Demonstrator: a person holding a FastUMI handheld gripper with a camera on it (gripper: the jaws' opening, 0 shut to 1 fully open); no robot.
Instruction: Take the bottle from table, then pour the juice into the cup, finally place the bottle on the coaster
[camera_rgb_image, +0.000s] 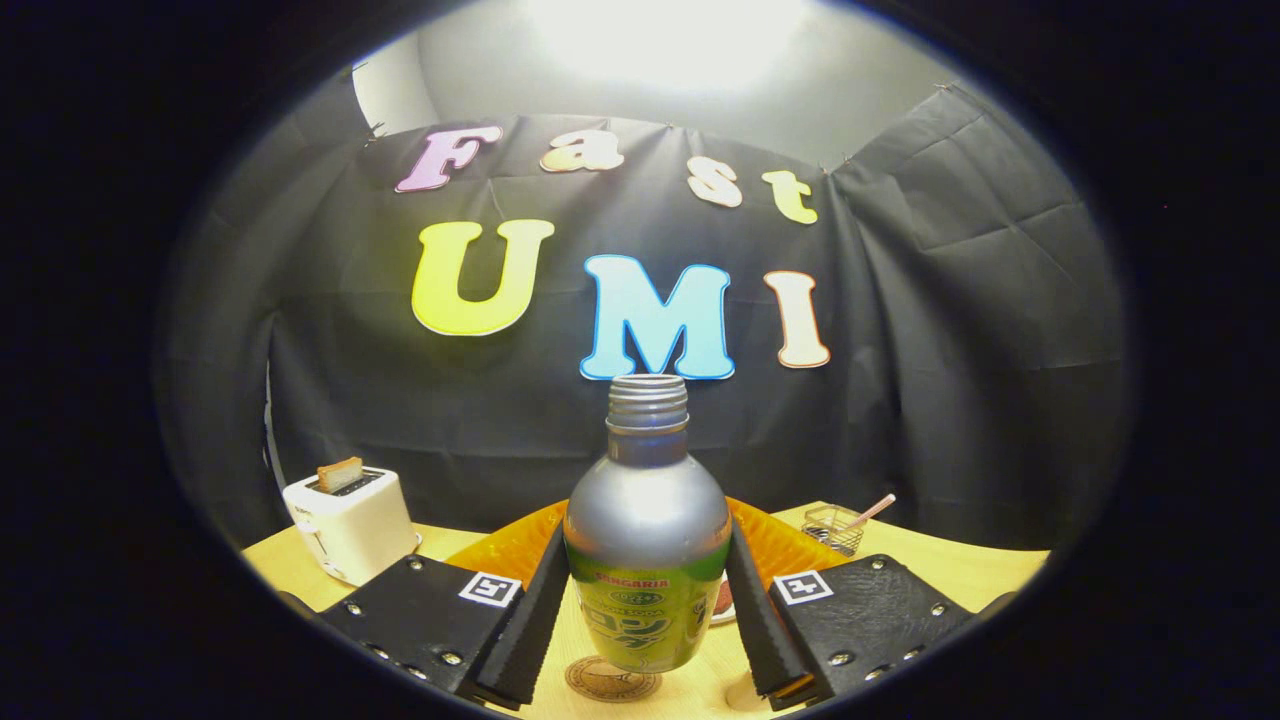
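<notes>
**Bottle gripped and raised, coaster below**

Wooden table (960, 570) spreads across the lower scene under the booth's black cloth wall. On it, from largest to smallest: an orange tray (790, 545) directly behind the bottle, a white toaster (350, 525) with a slice of toast at about ten o'clock from the fingers, a small wire basket (832, 528) with a stick in it at about one o'clock, and a round coaster (610, 682) at six o'clock, just under the bottle's base.

The bottle (647, 540), silver with a green label and its cap off, stands upright between the fingers. The gripper (645, 625) pinches it: both black pads press on its sides at nine and three o'clock.

The bottle's base appears to hang clear of the table, so the pick-up looks done. A cup cannot be made out, and whether juice has been poured cannot be told. With the coaster right below, the step in hand may be the final placing; the release is certainly left.
</notes>
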